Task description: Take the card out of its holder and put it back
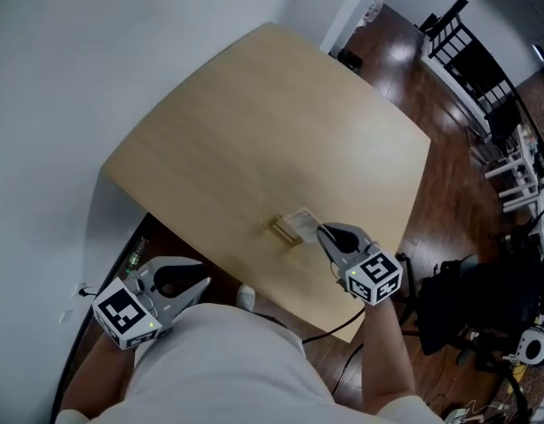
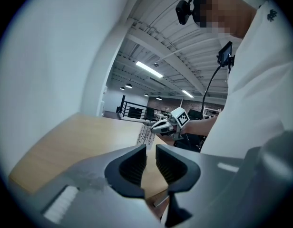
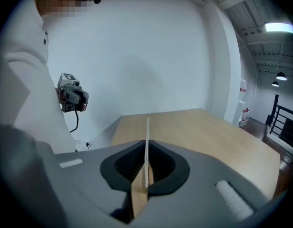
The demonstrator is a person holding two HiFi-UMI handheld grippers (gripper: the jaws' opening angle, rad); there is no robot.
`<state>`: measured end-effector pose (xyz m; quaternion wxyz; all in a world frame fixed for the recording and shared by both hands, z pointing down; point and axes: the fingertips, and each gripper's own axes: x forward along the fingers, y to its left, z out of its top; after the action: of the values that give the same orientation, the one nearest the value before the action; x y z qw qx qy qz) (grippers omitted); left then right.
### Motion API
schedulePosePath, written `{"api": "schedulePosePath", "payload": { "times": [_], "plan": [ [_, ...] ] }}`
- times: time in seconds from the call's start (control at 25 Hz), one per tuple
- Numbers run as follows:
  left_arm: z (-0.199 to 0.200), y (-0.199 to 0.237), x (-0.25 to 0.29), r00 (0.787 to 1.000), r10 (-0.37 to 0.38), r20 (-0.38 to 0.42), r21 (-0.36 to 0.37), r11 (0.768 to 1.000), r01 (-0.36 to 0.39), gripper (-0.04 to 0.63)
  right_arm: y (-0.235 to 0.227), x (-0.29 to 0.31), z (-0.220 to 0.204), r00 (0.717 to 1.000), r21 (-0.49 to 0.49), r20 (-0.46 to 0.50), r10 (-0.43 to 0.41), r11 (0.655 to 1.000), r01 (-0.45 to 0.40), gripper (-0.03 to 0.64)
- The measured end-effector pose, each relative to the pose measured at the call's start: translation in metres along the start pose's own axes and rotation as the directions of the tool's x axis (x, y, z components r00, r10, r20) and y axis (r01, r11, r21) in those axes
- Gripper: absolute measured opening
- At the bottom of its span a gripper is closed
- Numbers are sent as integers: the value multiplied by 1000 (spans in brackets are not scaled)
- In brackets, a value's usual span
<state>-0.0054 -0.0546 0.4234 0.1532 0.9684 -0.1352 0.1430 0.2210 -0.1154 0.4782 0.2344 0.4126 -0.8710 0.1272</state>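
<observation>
A white printed card (image 1: 300, 222) stands near the table's front edge, beside a small wooden holder (image 1: 282, 230). My right gripper (image 1: 322, 230) is shut on the card's right side. In the right gripper view the card (image 3: 147, 141) shows edge-on between the pads, with the holder's wood (image 3: 138, 196) just below it. I cannot tell whether the card sits in the slot. My left gripper (image 1: 204, 283) hangs off the table's front left corner. Its jaws (image 2: 151, 158) stand a narrow gap apart with nothing between them. From the left gripper view the card (image 2: 145, 134) and right gripper (image 2: 158, 126) are visible across the table.
The light wooden table (image 1: 272, 131) stands against a white wall (image 1: 95, 60). Black chairs (image 1: 471, 47) and a white rack (image 1: 519, 170) stand at the far right on the dark wood floor. Dark equipment (image 1: 471, 312) sits right of the table's near corner.
</observation>
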Motion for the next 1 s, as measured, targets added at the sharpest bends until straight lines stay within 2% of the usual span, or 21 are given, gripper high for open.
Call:
{"api": "schedulePosePath", "payload": {
  "times": [0.48, 1.0],
  "plan": [
    [-7, -5, 4, 993, 116, 14, -68, 991, -115, 71, -13, 28, -14, 994, -14, -38, 104, 994, -105, 20],
    [-6, -3, 7, 993, 122, -6, -67, 990, -122, 71, -15, 35, -24, 991, 2, -57, 119, 993, -119, 21]
  ]
}}
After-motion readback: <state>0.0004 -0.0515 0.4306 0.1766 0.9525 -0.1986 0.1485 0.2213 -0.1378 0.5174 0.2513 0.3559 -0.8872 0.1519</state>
